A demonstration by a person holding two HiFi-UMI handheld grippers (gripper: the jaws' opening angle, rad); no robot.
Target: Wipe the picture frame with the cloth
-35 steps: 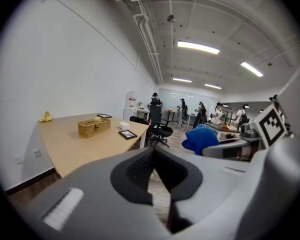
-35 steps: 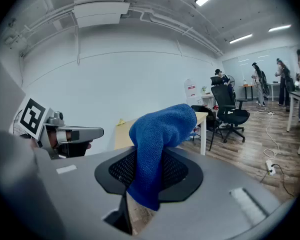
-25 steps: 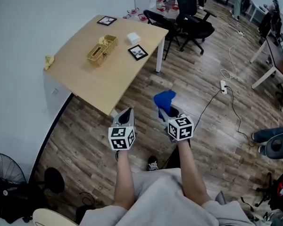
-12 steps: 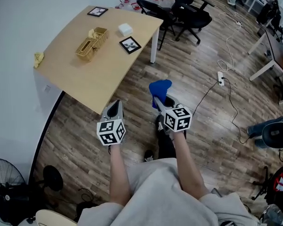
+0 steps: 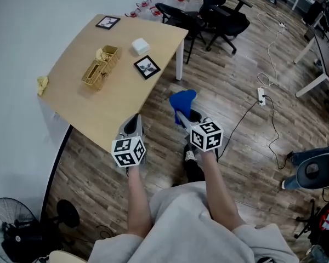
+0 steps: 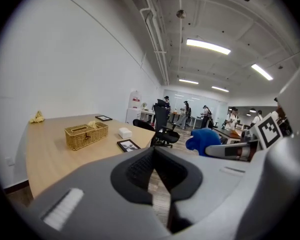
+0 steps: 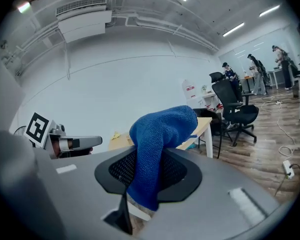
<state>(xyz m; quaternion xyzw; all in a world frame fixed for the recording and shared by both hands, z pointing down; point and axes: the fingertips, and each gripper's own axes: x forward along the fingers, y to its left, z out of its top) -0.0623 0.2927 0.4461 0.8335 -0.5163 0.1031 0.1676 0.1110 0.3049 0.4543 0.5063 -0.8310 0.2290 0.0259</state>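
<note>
Open-plan office: swivel chairs (image 5: 225, 15), desks (image 5: 109, 81), ceiling strip lights (image 6: 207, 46).

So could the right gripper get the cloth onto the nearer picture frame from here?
Probably, after a step forward. The right gripper, shut on the blue cloth, hangs over the floor short of the table. The nearer picture frame lies flat by the table's edge, nothing between.
</note>
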